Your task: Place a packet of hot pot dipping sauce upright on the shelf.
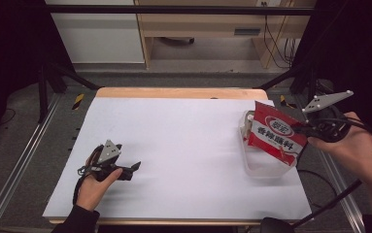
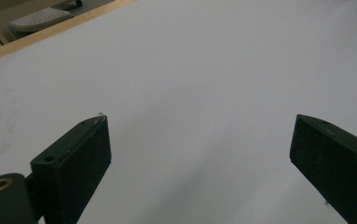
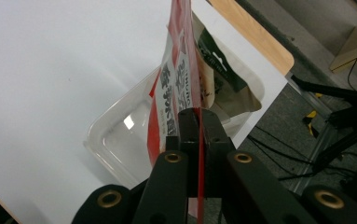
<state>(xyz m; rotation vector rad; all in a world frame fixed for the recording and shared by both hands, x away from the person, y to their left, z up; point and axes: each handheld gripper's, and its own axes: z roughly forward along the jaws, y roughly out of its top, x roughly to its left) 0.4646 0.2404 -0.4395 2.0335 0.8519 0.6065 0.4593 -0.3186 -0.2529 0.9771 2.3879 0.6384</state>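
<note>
So on the left side, my left tool (image 1: 136, 166) is parked low over the desk (image 1: 174, 141), jaws spread wide with nothing between them. From the left gripper view it's just bare white surface ahead, all the way to the wooden far edge (image 2: 50, 31). Loads of open room there, the whole middle of the desk is free, and the near edge sits just behind my left hand (image 1: 93, 189).

Over on the right, my right tool (image 1: 301, 127) is pinched tight on the red seasoning packet (image 1: 273, 137), gripping it by its right-hand edge. The packet hangs above the clear plastic tub (image 1: 266, 171), which sits near the right edge of the desk. In the high view the packet's printed face points up toward the camera and its long axis tilts from upper left down to lower right, lower corner dipping toward the tub. In the right gripper view it runs edge-on straight away from the jaws. There's another packet (image 3: 223, 88), greenish and tan, leaning inside the tub at its far end. Not much spare room on this side, the desk edge is right by the tub.
</note>
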